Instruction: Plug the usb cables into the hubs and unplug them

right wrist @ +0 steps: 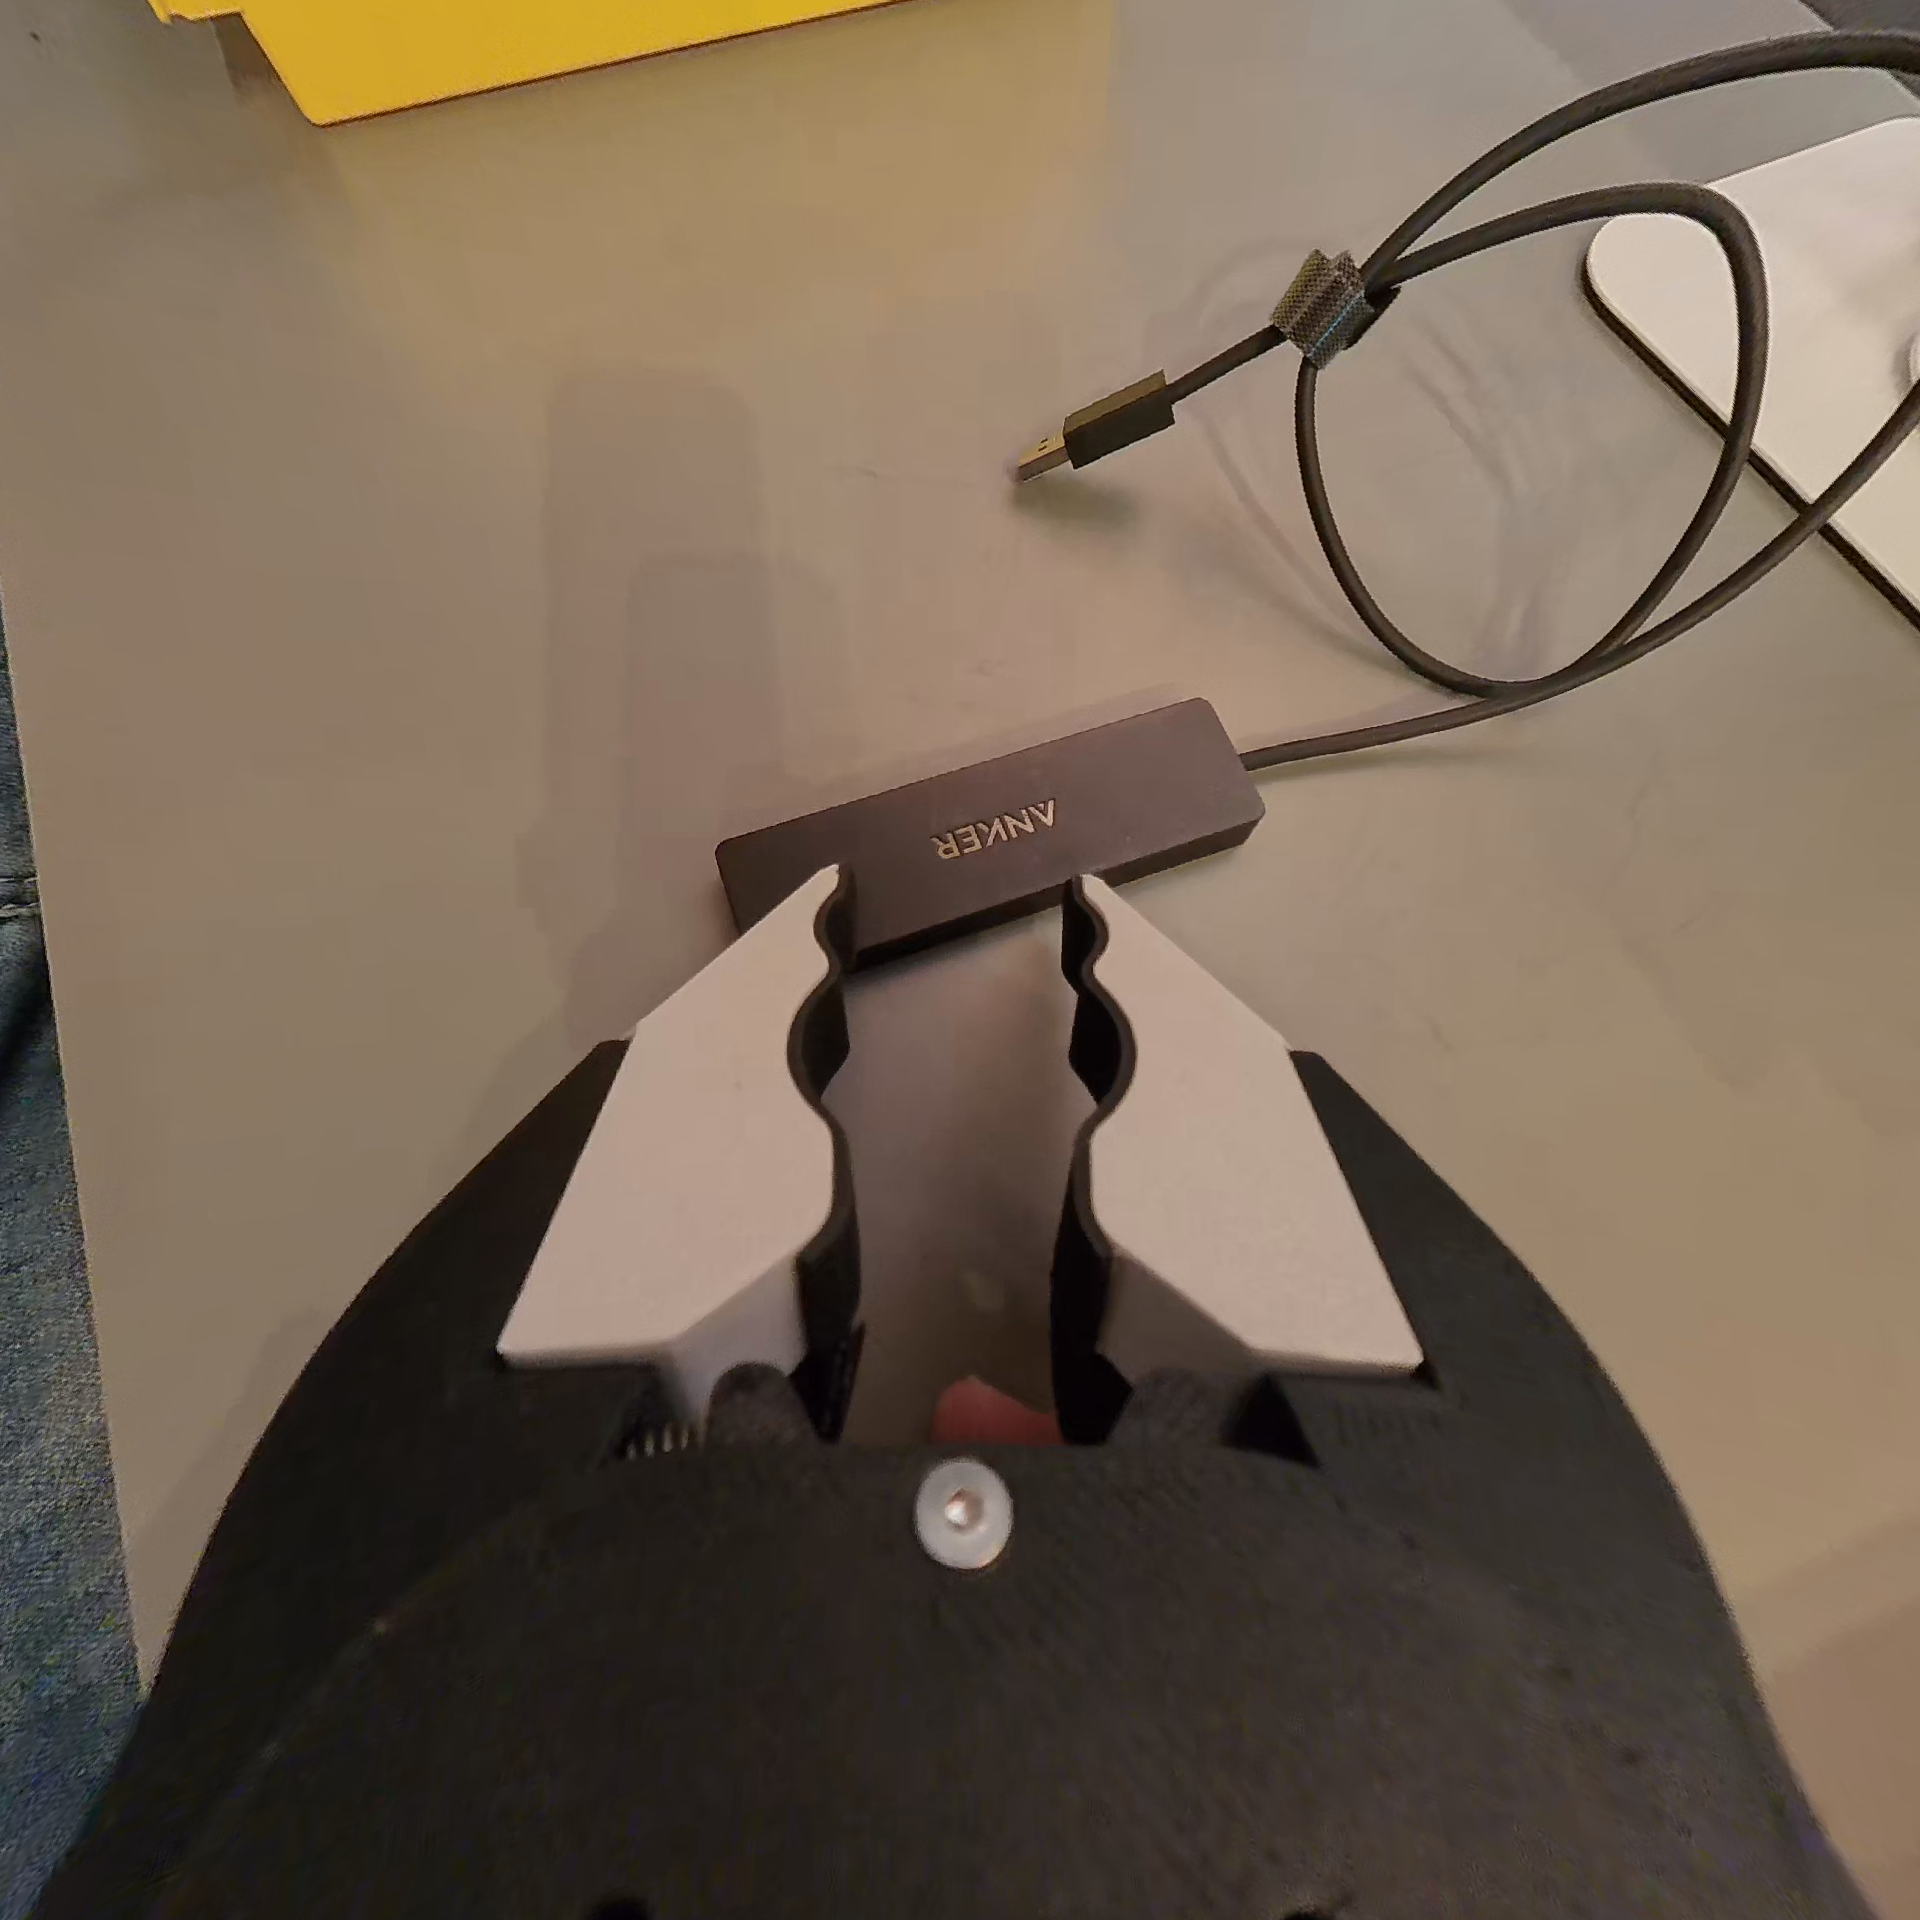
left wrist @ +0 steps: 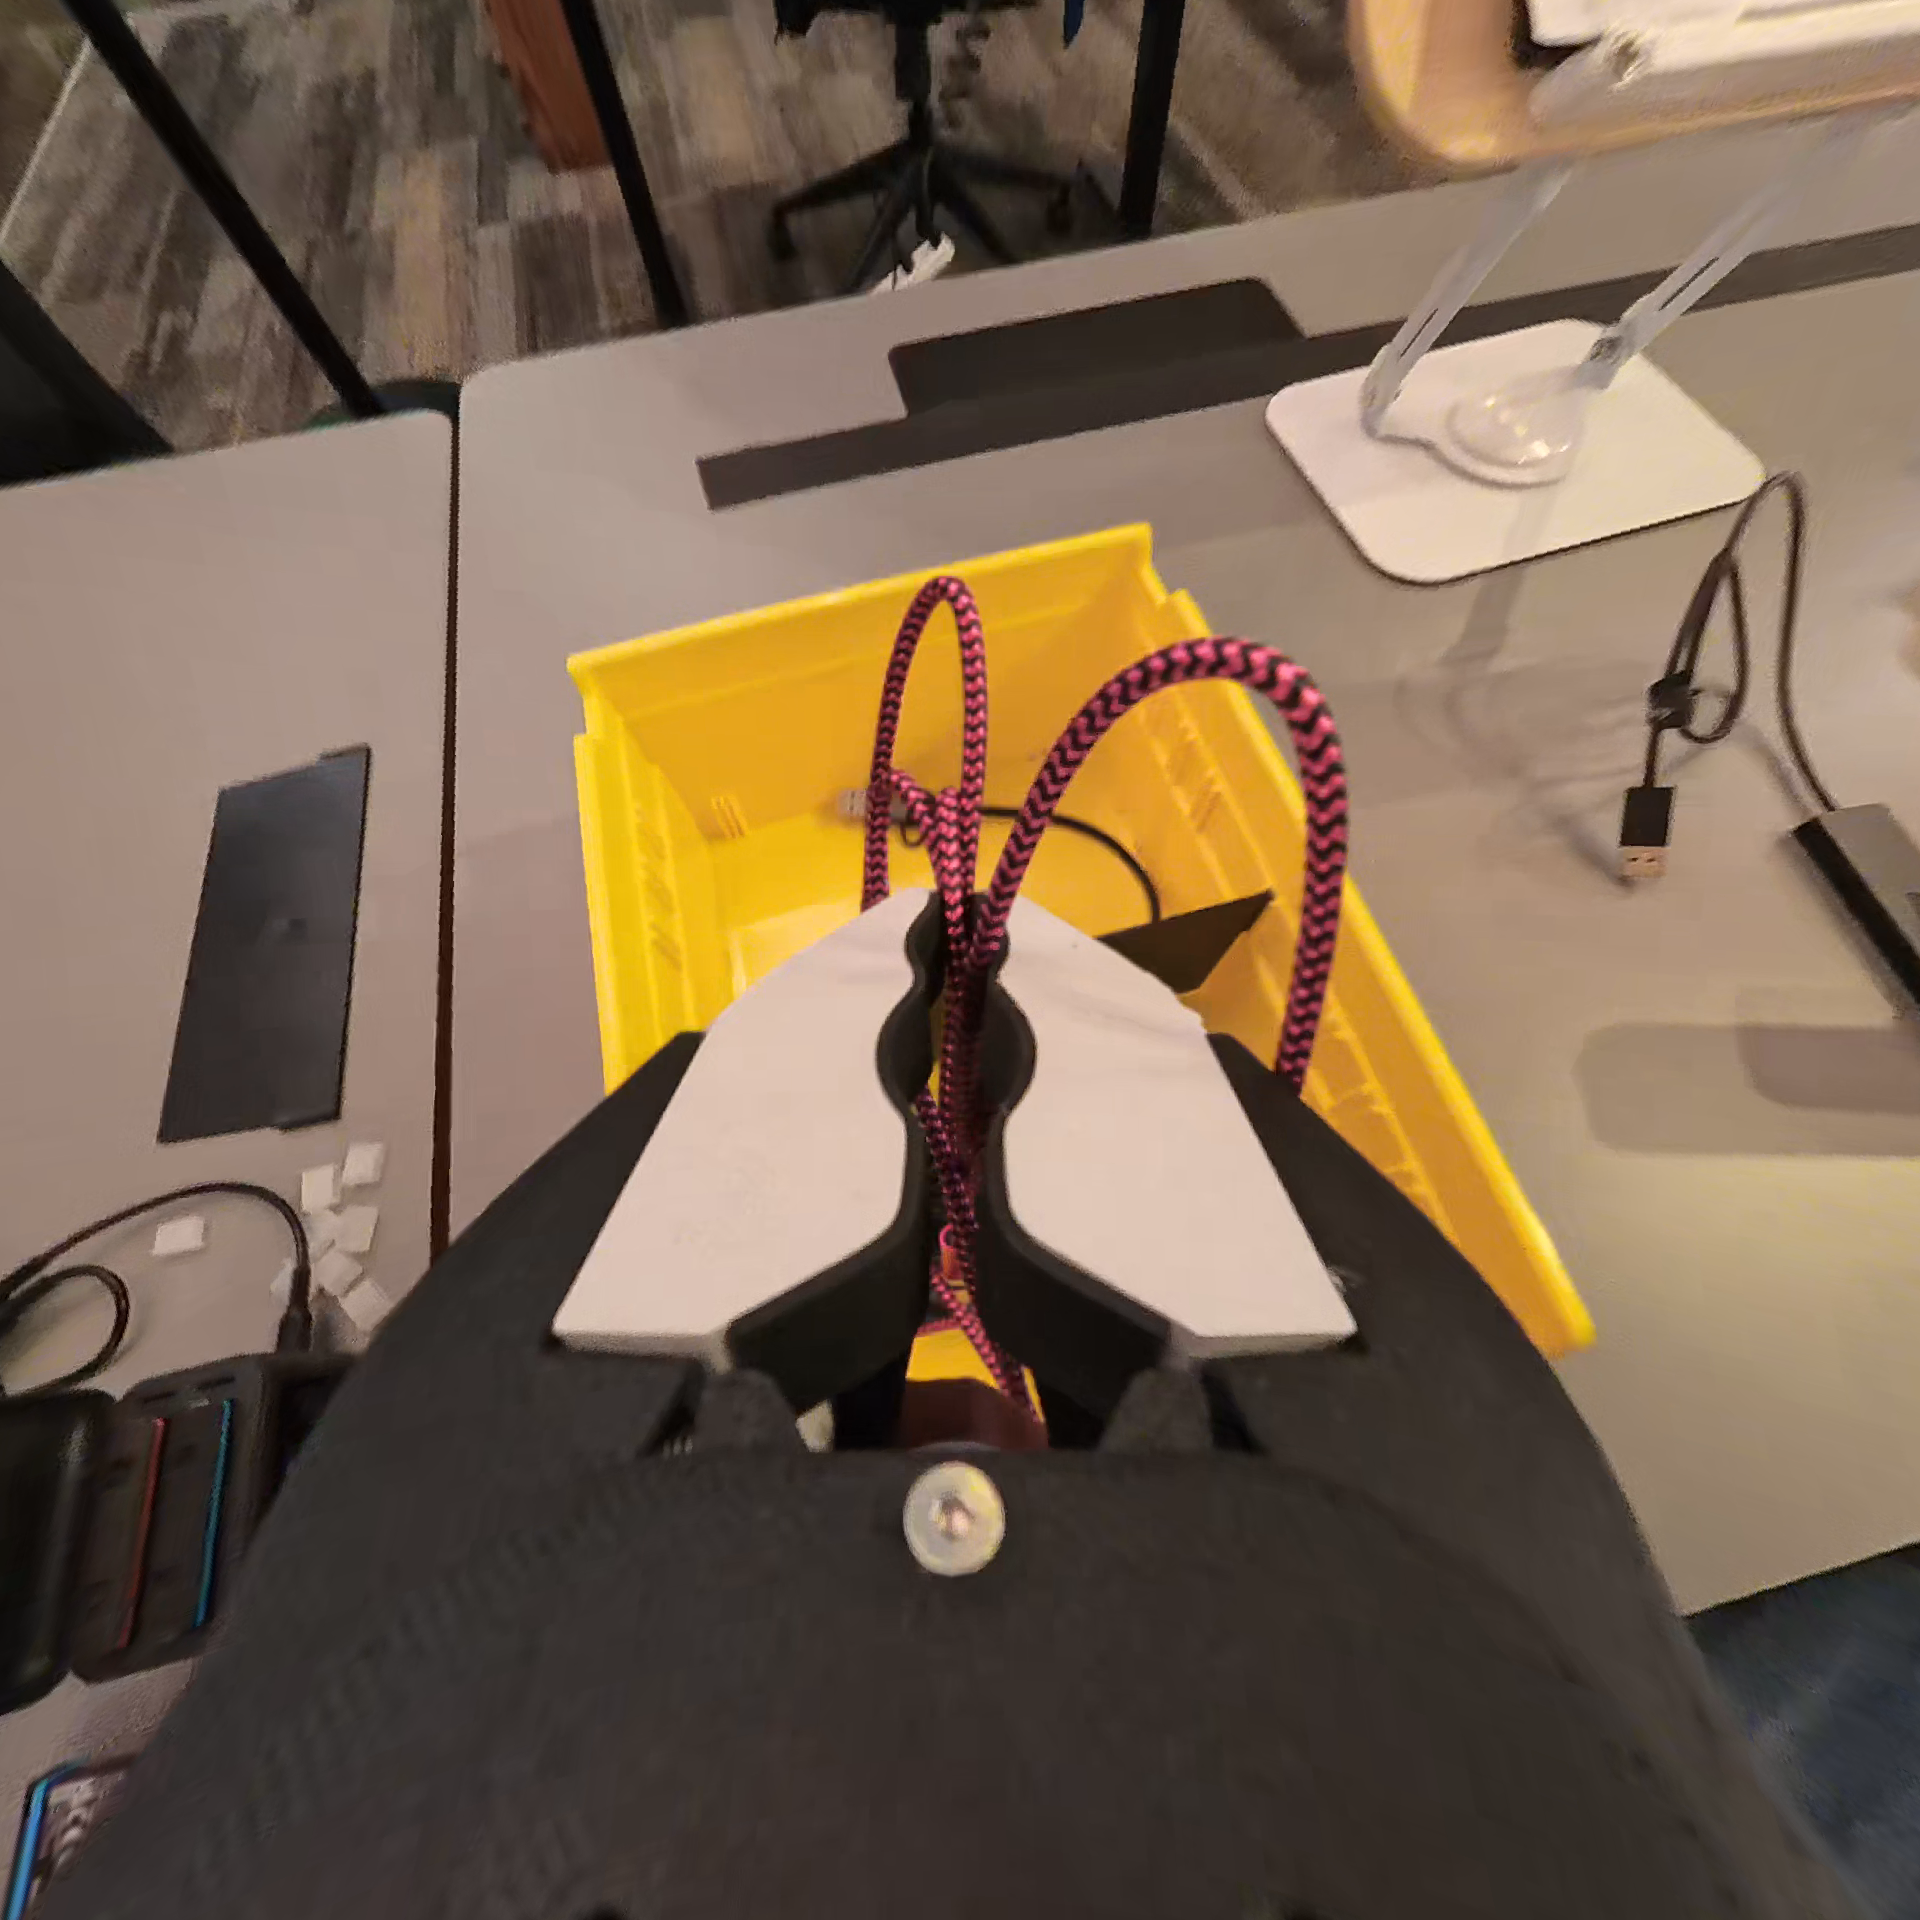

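My left gripper [left wrist: 961, 914] is shut on a pink-and-black braided cable [left wrist: 1288, 727]. Several strands run between its pads, and loops arch up above a yellow bin [left wrist: 852, 613]. A black cable and a silver plug [left wrist: 852, 802] lie inside the bin. In the right wrist view my right gripper [right wrist: 956, 883] is open and empty. Its fingertips [right wrist: 821, 894] hover at the near long edge of a dark flat hub [right wrist: 997, 821] on the grey table. The hub's own black cable [right wrist: 1351, 582] loops to a loose USB plug [right wrist: 1112, 431]. The hub's end also shows in the left wrist view [left wrist: 1860, 883].
A white stand base [left wrist: 1507, 457] sits at the back right and also shows in the right wrist view [right wrist: 1766, 312]. On the left desk lie a black slab [left wrist: 270, 935], small white squares [left wrist: 343, 1216], black cords [left wrist: 156, 1236] and a dark case [left wrist: 135, 1538]. The bin's corner [right wrist: 520, 52] is far left of the hub. The gap from one gripper's tips to the other's is roughly 45 centimeters. To reach the loose USB plug [right wrist: 1112, 431] in a straight line is about 11 centimeters for my right fingers, about 35 centimeters for my left.
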### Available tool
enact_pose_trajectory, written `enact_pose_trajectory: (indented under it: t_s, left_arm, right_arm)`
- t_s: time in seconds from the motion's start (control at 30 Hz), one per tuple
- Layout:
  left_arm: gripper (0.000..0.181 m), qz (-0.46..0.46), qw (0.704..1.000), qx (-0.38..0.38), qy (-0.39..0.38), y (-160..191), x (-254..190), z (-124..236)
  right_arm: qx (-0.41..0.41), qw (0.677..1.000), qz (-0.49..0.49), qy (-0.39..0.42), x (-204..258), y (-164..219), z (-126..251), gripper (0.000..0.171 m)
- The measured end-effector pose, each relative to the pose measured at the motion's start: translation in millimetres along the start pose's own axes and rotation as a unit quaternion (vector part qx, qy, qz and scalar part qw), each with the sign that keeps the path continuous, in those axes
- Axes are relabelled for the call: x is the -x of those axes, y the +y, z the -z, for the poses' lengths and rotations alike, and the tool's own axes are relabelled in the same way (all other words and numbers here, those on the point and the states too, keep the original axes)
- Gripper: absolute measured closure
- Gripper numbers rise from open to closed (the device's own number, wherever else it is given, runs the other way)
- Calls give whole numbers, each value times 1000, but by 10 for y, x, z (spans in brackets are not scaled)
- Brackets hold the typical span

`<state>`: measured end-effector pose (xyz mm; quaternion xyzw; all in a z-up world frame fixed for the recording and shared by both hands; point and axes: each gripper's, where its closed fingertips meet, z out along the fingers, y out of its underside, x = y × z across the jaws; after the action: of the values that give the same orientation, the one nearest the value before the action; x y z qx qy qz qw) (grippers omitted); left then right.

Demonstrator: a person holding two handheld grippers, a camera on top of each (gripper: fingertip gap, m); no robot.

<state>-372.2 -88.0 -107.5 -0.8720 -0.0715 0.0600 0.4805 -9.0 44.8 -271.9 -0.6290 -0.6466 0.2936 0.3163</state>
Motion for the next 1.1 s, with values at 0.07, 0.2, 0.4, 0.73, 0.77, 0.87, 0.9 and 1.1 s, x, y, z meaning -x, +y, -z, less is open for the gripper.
enact_pose_trajectory:
  t_s: [0.07, 0.2, 0.4, 0.73, 0.77, 0.87, 0.9, 1.1]
  left_arm:
    - [178, -11, 1000, -18, 6, -160, -78, 68]
    - [178, -45, 997, -53, 23, -490, -318, 202]
    - [178, -108, 989, -97, 25, -978, -656, 424]
    - [178, -169, 968, -144, 116, -1468, -1609, 646]
    - [178, -173, 966, -136, 135, -1414, -1769, 583]
    - [178, -187, 960, -109, 179, -1167, -2213, 307]
    - [178, -188, 958, -95, 196, -1048, -2356, 194]
    - [178, -225, 941, -29, 249, -270, -2965, -408]
  right_arm:
    - [0, 1000, 0, 0, 1, 1, 1, 134]
    - [0, 1000, -3, -2, 1, 4, 4, 134]
    - [-1, 1000, -6, -4, 2, 9, 8, 133]
    - [-1, 1000, -12, -7, -5, 17, 16, 131]
    - [-1, 1000, -13, -7, -8, 19, 18, 131]
    - [-1, 1000, -16, -7, -13, 29, 27, 131]
    - [-1, 1000, -17, -7, -15, 33, 32, 131]
    - [-1, 1000, -23, -5, -32, 85, 92, 130]
